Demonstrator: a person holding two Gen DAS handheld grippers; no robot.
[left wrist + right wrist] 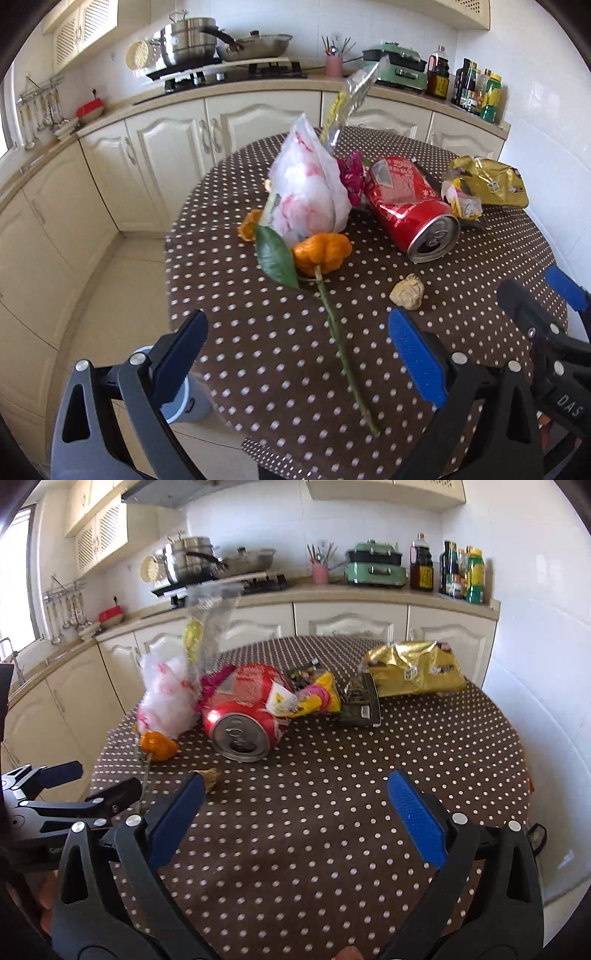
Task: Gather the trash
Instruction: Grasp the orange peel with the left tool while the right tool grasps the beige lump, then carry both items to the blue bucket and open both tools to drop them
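Trash lies piled mid-table, untouched; left gripper and right gripper hover wide and empty at the near edge, so likely next: reach for the can.

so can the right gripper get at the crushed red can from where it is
Probably yes. The right gripper is open and empty, and the crushed red can lies ahead, slightly left, open end toward it, with only bare polka-dot tablecloth between. Wrappers touch its far side.
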